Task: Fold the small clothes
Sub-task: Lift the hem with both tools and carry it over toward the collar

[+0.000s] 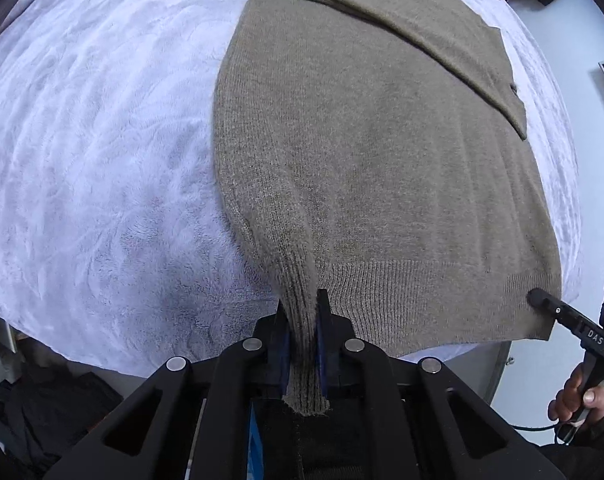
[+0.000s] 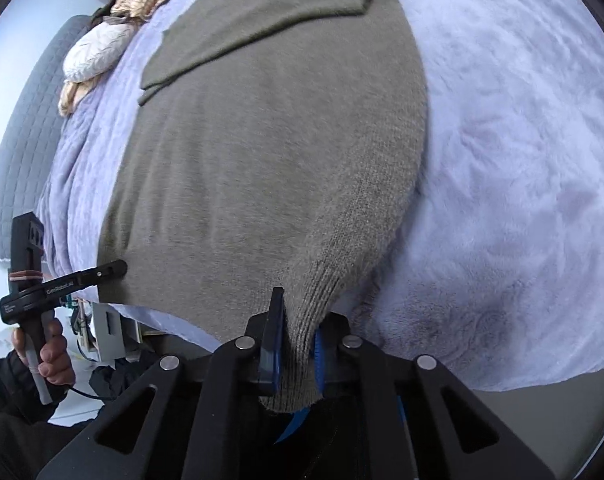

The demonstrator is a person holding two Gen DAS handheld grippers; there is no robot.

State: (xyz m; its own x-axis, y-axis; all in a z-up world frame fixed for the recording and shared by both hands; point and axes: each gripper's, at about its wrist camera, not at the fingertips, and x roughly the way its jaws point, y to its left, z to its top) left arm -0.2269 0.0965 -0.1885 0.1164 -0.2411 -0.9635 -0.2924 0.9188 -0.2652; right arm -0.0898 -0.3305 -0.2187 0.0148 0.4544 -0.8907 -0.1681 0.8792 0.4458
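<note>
An olive-brown knitted sweater [image 1: 382, 152] lies flat on a pale lilac fleece blanket [image 1: 82, 140], one sleeve folded across its far part. My left gripper [image 1: 302, 304] is shut on the ribbed hem at the sweater's near left corner. My right gripper [image 2: 298, 312] is shut on the ribbed hem at the near right corner. The sweater [image 2: 270, 152] fills the middle of the right wrist view. Each gripper also shows in the other's view, the right gripper [image 1: 538, 298] and the left gripper [image 2: 116, 269] both at the hem edge.
The blanket [image 2: 522, 160] covers a bed whose near edge runs just under both grippers. A pile of pale clothes [image 2: 102, 44] lies at the far left by a grey quilted headboard [image 2: 18, 160]. Dark clutter [image 1: 42, 412] sits on the floor at the lower left.
</note>
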